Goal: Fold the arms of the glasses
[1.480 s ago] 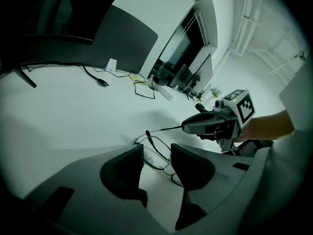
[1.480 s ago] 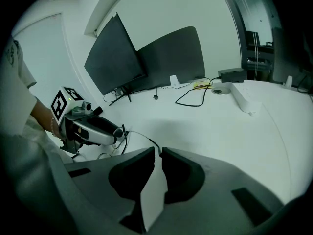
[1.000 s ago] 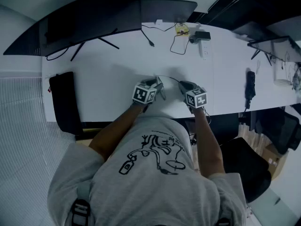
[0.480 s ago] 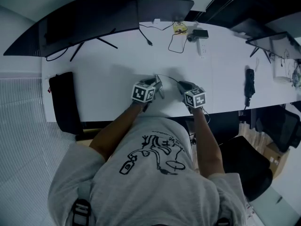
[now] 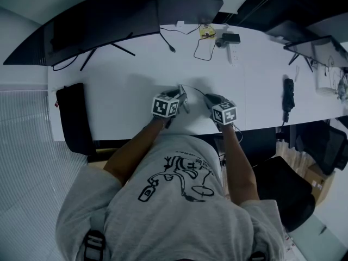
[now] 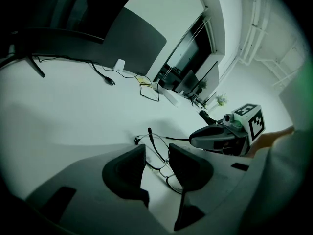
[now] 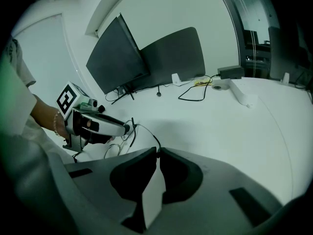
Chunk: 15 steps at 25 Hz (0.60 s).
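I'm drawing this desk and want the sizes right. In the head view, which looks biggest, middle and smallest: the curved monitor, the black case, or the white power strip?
Largest: curved monitor.
Middle: black case, far left.
Smallest: white power strip.
The gaps are clear, so no ties.

In the head view the glasses (image 5: 191, 89) are largely covered by the left gripper (image 5: 184, 99), whose jaws have just been closing with the glasses between them, and by the right gripper (image 5: 210, 99). One lens is hidden behind a left jaw at 5 o'clock. The small items (image 5: 209, 33) at the table's (image 5: 109, 102) 1 o'clock cannot be told.
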Available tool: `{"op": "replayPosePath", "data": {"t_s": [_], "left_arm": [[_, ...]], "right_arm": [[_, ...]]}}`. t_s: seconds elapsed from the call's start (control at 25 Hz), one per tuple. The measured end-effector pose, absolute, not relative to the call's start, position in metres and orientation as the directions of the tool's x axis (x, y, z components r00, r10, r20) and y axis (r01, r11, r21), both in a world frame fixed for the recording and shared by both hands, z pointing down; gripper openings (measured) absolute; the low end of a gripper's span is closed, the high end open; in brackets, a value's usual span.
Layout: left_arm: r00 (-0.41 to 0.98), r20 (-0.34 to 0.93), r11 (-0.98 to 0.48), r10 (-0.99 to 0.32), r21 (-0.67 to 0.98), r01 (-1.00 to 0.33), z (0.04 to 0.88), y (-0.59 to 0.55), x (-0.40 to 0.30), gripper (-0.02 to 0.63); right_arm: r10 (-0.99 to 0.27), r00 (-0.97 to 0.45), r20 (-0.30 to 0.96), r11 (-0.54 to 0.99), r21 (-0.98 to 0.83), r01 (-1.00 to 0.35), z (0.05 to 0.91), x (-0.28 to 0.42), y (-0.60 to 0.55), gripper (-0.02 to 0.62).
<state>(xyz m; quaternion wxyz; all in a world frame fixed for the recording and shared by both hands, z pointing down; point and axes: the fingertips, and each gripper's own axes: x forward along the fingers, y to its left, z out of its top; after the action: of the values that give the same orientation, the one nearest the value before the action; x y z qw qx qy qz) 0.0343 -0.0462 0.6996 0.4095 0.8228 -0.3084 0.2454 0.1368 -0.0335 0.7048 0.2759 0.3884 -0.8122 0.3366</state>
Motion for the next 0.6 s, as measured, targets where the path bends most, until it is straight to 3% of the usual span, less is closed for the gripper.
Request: {"op": "replayPosePath", "data": {"t_s": [0.6], "left_arm": [[0.687,0.650,-0.447,-0.325,0.535,-0.717,0.6990,-0.0495,0.0351,0.164]], "right_arm": [[-0.434,-0.551,0.713,0.471,-0.342,-0.813,0.7040,0.1337,-0.0248,0.032]]}}
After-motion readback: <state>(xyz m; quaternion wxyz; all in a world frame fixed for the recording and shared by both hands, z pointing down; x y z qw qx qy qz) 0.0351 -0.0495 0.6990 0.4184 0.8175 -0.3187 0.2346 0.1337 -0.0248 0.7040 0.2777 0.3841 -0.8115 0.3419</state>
